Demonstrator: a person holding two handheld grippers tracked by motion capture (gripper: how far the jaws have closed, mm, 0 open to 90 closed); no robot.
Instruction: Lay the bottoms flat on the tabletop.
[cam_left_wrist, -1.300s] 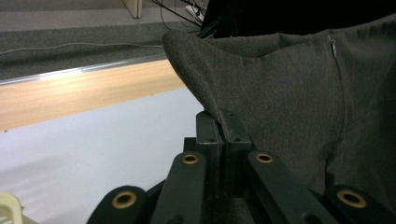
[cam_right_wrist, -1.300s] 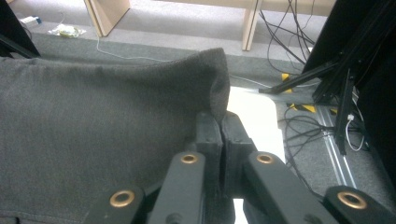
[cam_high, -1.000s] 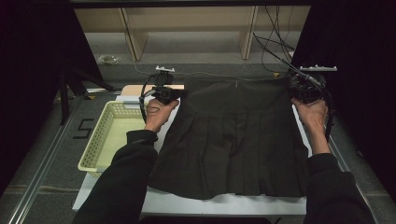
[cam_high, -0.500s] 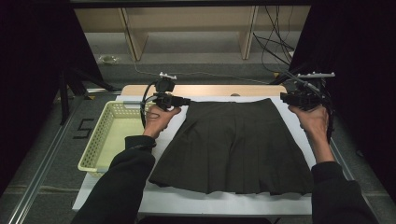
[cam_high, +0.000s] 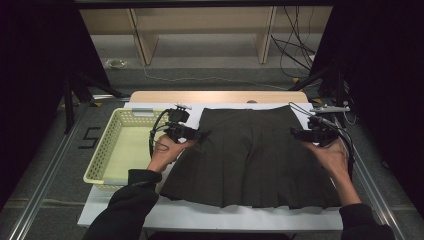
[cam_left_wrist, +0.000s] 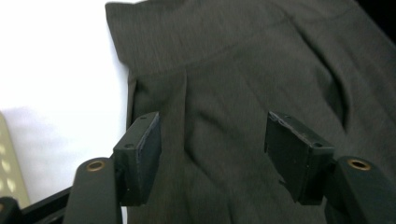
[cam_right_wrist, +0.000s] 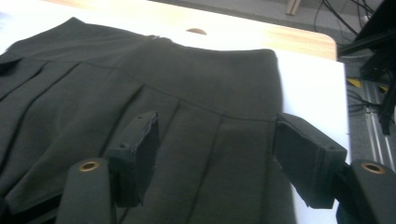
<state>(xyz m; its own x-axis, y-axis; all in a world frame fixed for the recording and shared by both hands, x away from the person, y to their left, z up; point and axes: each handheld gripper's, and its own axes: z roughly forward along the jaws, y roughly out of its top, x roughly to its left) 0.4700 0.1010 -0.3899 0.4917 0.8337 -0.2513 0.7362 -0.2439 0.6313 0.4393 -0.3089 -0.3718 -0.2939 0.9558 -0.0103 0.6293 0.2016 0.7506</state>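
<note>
A dark pleated skirt (cam_high: 250, 155) lies flat on the white table cover, waistband at the far side and hem toward me. My left gripper (cam_high: 202, 135) hovers at the skirt's left edge just below the waistband. Its jaws have just been opening, and in the left gripper view (cam_left_wrist: 212, 135) they stand apart over the cloth (cam_left_wrist: 243, 70) without pinching it. My right gripper (cam_high: 296, 133) is at the skirt's right edge. Its jaws have also just been opening, and in the right gripper view (cam_right_wrist: 215, 140) they straddle the fabric (cam_right_wrist: 163, 93) without pressing on it.
A pale yellow plastic basket (cam_high: 107, 155) stands at the left of the table, close to my left hand. The white cover (cam_high: 200, 215) shows in front of the hem. A wooden table edge (cam_high: 215, 96) runs behind the waistband, with cables on the floor beyond.
Both grippers held the skirt's waist corners a second ago. They have come down and nearer to me, opened and let go, and the skirt now rests flat.
</note>
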